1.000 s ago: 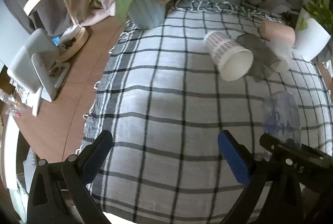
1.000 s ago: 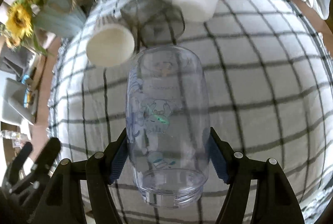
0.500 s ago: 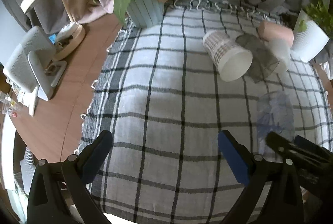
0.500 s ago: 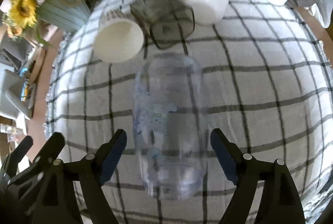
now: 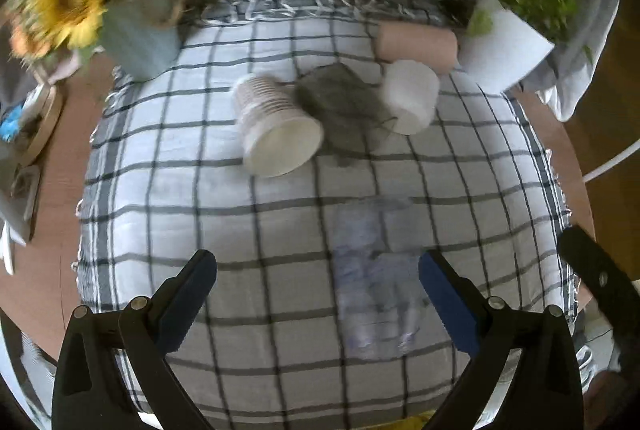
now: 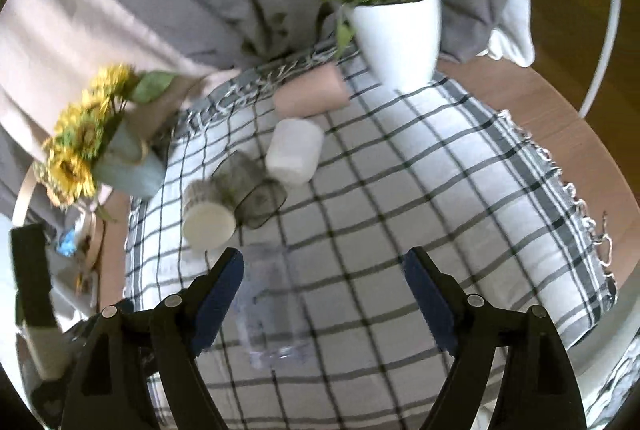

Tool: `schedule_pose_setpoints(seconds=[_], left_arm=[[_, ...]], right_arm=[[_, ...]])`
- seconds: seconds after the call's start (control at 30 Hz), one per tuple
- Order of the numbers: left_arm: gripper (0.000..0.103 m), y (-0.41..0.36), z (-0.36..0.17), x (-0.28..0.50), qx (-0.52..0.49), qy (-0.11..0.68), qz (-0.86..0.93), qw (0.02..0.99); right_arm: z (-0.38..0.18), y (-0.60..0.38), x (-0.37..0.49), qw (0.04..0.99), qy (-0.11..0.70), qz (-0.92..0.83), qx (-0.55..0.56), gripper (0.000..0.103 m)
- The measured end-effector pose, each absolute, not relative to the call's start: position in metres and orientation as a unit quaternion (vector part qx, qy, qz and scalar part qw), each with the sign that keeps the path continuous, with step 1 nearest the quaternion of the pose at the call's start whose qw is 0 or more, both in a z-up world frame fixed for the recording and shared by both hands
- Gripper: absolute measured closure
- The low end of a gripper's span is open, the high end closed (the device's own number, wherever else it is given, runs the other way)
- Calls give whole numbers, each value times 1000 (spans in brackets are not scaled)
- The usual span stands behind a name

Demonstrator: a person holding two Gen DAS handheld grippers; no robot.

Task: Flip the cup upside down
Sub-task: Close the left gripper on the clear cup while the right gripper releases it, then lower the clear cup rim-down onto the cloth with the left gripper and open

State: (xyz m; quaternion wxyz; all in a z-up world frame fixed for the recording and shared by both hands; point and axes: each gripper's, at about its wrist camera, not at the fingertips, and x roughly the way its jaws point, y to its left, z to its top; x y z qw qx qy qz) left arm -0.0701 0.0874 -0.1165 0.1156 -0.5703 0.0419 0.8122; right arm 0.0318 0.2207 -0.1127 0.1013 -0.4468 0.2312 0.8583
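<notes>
Lying on the checked cloth (image 5: 192, 166) between the wide, empty left gripper (image 5: 318, 284) and right gripper (image 6: 324, 284), the clear cup (image 5: 374, 278) looks light, stiff and slippery, best gripped across its middle.

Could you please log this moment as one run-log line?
left gripper: open | right gripper: open, empty | clear cup: on checked cloth, released

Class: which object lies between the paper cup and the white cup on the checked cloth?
A dark translucent cup on its side lies between the paper cup and white cup; both wrist views show it.
</notes>
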Motion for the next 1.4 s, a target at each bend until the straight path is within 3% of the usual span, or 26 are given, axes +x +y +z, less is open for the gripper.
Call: schedule_pose_setpoints(seconds=[0.33,0.4,0.53,0.6,1.13,1.4], left_arm=[[4,143,-162,-105,-638,54,760,112],[13,148,-171,-109,-645,64,755,101],[18,155,-188,-111,-664,66,738,99],[32,155,-195,-109,-669,66,734,94],[32,133,-130,-73,-559,26,818,134],[32,129,-124,-70,-528,17,836,150]], right_arm=[[-138,274,44,127,285,831,-460,20],[-140,278,44,124,283,831,-462,20],[-143,281,42,117,278,832,-466,20],[-146,281,41,110,277,830,-471,20],[-138,287,39,97,265,840,-463,20],[-136,286,38,100,257,843,-461,20]])
